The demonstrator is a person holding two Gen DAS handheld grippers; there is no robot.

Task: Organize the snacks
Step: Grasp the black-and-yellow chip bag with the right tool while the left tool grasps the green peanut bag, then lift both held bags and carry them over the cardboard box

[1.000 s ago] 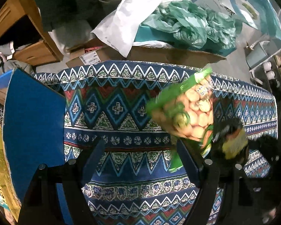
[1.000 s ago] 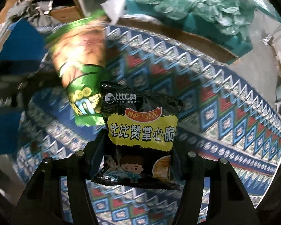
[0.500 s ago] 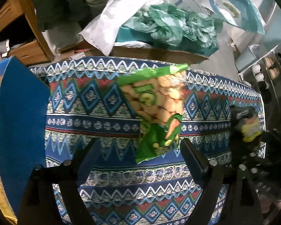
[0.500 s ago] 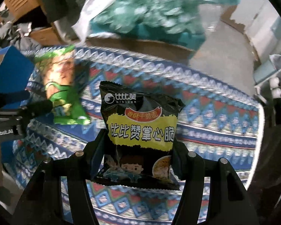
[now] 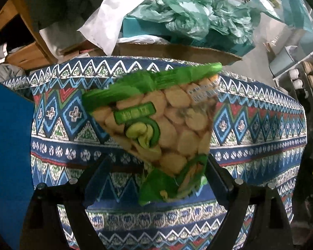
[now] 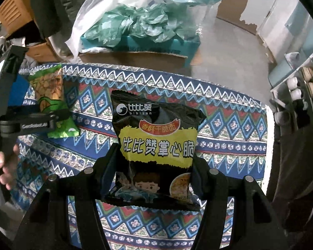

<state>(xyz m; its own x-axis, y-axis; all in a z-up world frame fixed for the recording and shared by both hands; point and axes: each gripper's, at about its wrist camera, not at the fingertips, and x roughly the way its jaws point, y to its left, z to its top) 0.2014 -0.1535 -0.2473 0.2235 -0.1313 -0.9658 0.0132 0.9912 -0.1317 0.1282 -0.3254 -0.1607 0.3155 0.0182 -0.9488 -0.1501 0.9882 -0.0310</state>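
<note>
A green bag of round yellow snacks lies on the patterned tablecloth, slightly blurred. My left gripper points down over it and its jaws are opening. The bag's lower end sits between them, close to the right finger and far from the left one. In the right wrist view the same green bag shows at the left under the left gripper. My right gripper is shut on a black and yellow snack packet, held above the cloth.
A blue box stands at the table's left end. Behind the table are a cardboard box, a teal box with green crumpled plastic and a white bag. A shelf with cups is at the right. A hand holds the left gripper.
The left jaws have widened and the green bag has come from the right finger's side to between them, larger in view. The right gripper has drawn away and up with the black packet.
</note>
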